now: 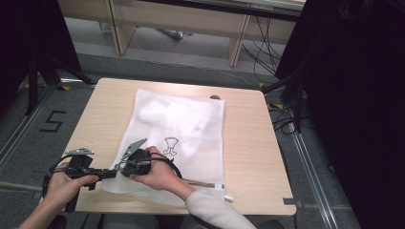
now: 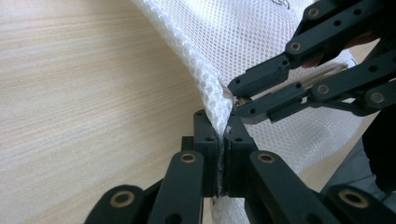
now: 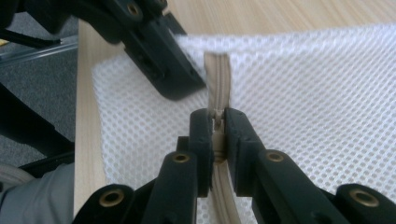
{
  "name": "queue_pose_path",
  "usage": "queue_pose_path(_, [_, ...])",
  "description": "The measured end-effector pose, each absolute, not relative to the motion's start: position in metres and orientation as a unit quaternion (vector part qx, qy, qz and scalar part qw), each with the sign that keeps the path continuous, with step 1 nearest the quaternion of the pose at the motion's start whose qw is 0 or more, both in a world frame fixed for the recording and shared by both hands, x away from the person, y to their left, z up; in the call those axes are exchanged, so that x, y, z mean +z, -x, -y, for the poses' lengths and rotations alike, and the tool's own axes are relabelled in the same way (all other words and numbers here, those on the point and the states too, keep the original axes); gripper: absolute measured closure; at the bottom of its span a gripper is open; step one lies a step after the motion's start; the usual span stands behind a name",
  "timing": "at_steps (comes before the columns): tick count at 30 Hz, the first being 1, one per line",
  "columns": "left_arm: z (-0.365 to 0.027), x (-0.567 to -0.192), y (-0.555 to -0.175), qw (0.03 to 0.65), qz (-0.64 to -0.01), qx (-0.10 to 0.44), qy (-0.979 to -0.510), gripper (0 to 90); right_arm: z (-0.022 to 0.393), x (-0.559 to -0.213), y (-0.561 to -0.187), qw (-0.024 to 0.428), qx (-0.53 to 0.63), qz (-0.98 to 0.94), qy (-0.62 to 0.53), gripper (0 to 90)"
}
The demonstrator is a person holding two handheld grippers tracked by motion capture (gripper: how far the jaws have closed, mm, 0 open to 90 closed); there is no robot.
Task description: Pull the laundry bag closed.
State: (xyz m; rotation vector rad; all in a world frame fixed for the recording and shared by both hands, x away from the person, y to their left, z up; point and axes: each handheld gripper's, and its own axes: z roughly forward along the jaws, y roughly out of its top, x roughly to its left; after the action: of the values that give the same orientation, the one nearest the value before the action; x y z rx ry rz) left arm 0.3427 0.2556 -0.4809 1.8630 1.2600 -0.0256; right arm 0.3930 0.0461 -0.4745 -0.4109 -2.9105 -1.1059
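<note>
Both grippers work at the near edge of the wooden table [image 1: 248, 143], toward six o'clock in the high view. We see the left gripper [image 2: 223, 135] with its jaws pressed together on a fold of the white mesh laundry bag [image 2: 243, 42] at the bag's near left corner. Just at its three o'clock, the right gripper [image 3: 218, 122] pinches the bag's beige zipper strip [image 3: 217, 79] between closed jaws. Farther toward twelve o'clock, the bag lies flat across the table's middle, with bunched white cloth [image 1: 169, 114] inside it and a small black line drawing [image 1: 171, 145] on its face.
</note>
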Motion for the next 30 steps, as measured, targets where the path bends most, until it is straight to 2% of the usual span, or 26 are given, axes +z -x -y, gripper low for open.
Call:
queue_pose_path(18, [-0.256,-0.48,-0.343,0.42,-0.505,0.011,-0.754,85.9,-0.032,-0.485,-0.391,0.011,-0.342,0.929,0.143,82.7])
queue_pose_path(30, [-0.256,-0.48,-0.343,0.419,-0.507,0.015,-0.753,85.8,-0.018,-0.482,-0.389,0.003,-0.342,0.93,0.139,82.7])
